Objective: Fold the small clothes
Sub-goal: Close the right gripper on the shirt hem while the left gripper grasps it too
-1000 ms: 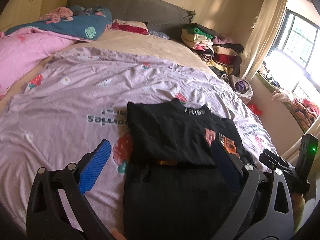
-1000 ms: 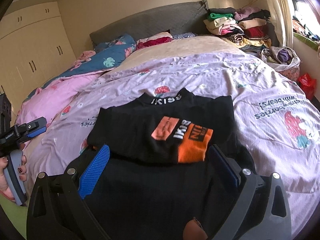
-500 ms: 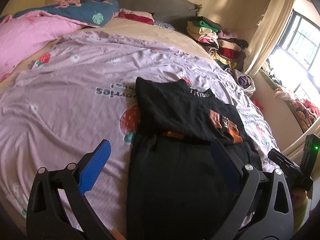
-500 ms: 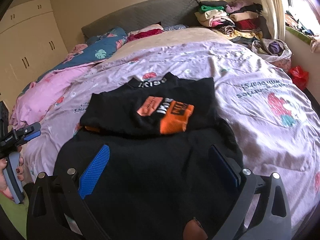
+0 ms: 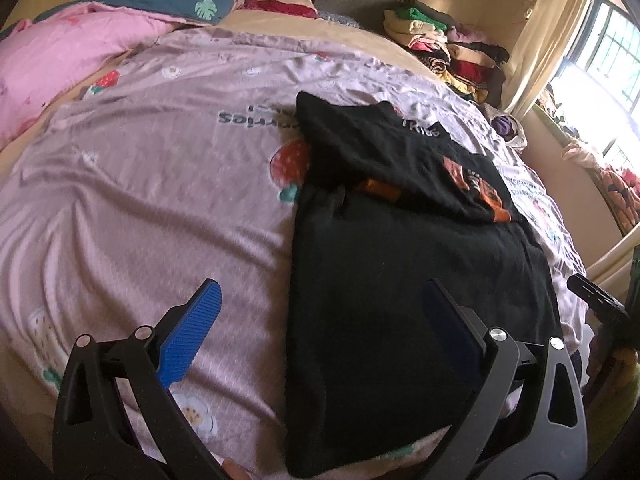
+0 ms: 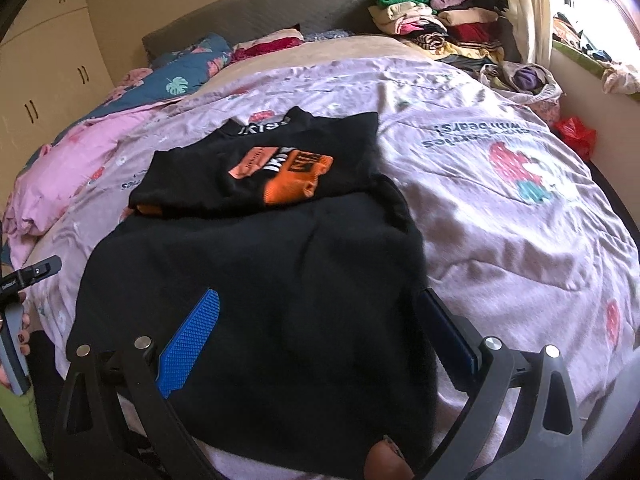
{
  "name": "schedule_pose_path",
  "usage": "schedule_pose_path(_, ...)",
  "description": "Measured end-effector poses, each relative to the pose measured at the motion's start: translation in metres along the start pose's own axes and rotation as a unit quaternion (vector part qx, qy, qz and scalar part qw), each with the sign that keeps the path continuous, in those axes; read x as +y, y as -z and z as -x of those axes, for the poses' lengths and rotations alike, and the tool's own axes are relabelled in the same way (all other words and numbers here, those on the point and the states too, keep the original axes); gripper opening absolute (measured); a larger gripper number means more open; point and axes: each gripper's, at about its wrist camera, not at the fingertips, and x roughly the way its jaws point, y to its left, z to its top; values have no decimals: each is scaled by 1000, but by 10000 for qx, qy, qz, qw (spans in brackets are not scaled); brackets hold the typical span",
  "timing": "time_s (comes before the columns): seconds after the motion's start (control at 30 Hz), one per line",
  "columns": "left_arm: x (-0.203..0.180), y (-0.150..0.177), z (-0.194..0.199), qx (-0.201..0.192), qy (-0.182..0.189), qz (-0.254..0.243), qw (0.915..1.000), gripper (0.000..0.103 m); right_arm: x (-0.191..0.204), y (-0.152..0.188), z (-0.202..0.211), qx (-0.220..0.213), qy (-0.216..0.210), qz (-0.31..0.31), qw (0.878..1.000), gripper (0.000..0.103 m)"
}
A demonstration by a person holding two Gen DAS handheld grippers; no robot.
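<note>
A black top with an orange print [image 6: 280, 172] lies flat on the lilac bedsheet [image 6: 500, 216], sleeves folded in across its chest, its plain lower half [image 6: 256, 304] stretching toward me. The left wrist view shows the same top [image 5: 400, 248] right of centre. My left gripper [image 5: 320, 312] hovers open over the hem's left edge, one blue pad above bare sheet, the other above black cloth. My right gripper [image 6: 320, 324] is open above the hem's right part, nothing between its fingers. Each gripper shows at the frame edge of the other's view.
A stack of folded clothes [image 6: 436, 20] sits at the bed's far right corner by the grey headboard [image 6: 260, 12]. Pink and teal quilts [image 5: 80, 40] are heaped at the far left. A window and curtain [image 5: 560, 32] stand to the right; wardrobes [image 6: 44, 80] at left.
Both grippers pulled back toward the near edge of the bed and dropped lower, still open. The top now shows its full lower half; it has not moved.
</note>
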Motion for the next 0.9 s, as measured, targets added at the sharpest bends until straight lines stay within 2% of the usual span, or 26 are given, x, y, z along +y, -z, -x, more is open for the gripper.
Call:
schedule_pose_path(0.5, 7, 39, 0, 378, -9, 28, 9993, 93, -21, 24, 14, 98, 189, -41, 9998, 98)
schedule_pose_path(0.6, 6, 47, -1, 458, 27, -22, 9989, 85, -23, 27, 16, 120, 213, -33, 9997, 98)
schedule_pose_path(0.77, 6, 57, -3, 611, 117, -30, 9981, 55, -25, 33, 18, 185, 223, 46, 9996, 98)
schedule_pose_path(0.83, 7, 61, -5, 686, 169, 22, 9975, 49, -26, 37, 18, 230, 178, 82, 9995, 98)
schedule_pose_path(0.9, 7, 66, -7, 771, 211, 68, 9968, 49, -27, 42, 18, 289, 144, 132, 9994, 98)
